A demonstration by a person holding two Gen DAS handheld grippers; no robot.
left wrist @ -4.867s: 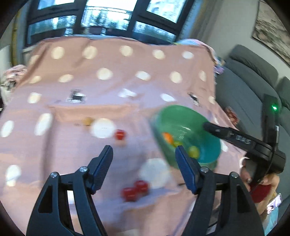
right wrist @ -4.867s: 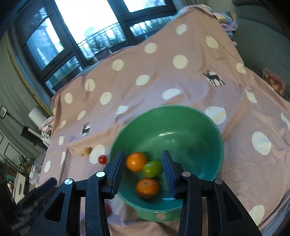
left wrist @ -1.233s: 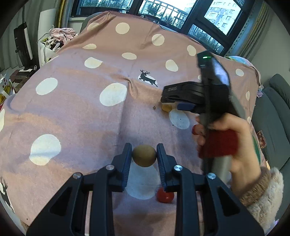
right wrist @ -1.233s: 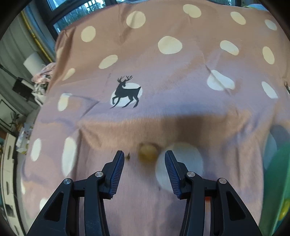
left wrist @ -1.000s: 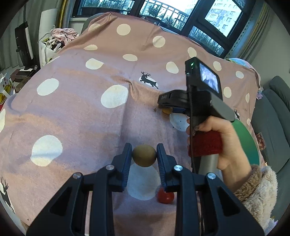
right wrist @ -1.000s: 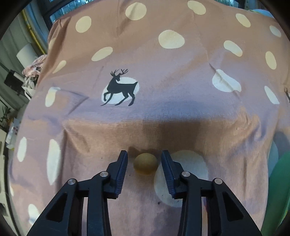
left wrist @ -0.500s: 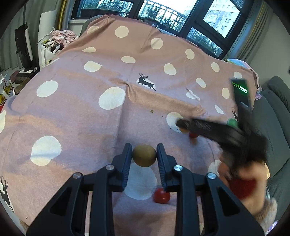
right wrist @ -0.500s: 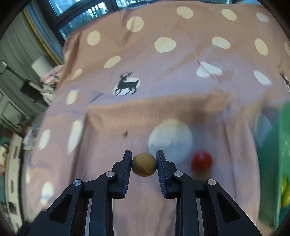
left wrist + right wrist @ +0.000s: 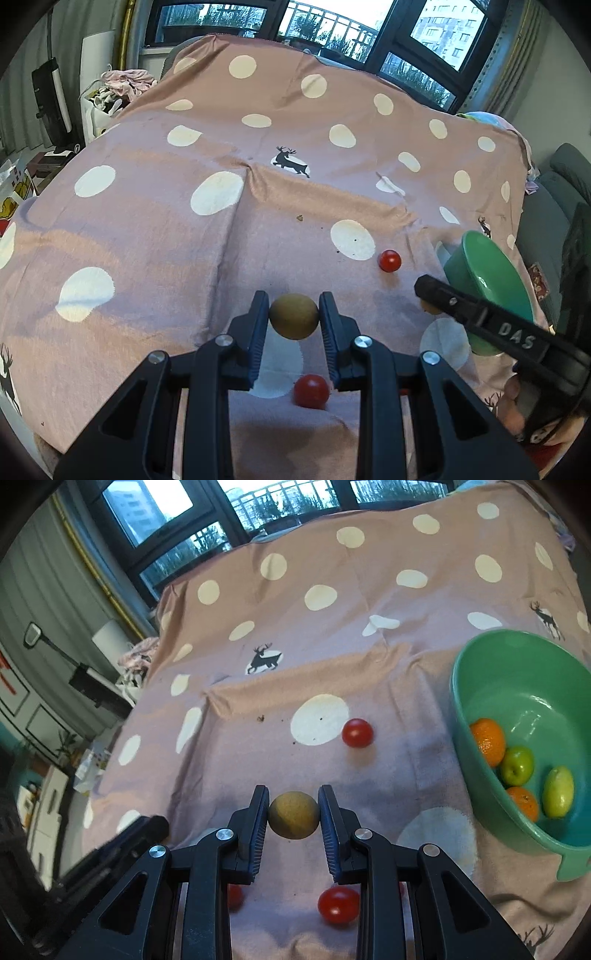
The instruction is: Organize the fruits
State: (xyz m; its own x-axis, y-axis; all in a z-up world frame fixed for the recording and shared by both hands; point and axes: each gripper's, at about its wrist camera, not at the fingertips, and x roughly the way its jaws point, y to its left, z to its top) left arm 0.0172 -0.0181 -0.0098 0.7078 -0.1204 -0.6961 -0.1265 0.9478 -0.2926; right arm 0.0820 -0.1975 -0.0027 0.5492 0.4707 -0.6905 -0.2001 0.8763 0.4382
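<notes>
1. Left gripper (image 9: 294,317): clenching an olive-brown round fruit (image 9: 294,316) between its pads, above the pink polka-dot cloth (image 9: 147,229).
2. Right gripper (image 9: 293,814): gripping a tan round fruit (image 9: 294,814) the same way; green plastic bowl (image 9: 480,657) of oranges sitting to its right.
3. Red cherry tomatoes (image 9: 357,732) lying loose nearby.

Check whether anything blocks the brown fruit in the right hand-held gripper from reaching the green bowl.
Nothing visible does. The right hand-held gripper holds the brown fruit above the cloth, and only bare cloth lies between it and the green bowl. The red tomato sits off that line.
</notes>
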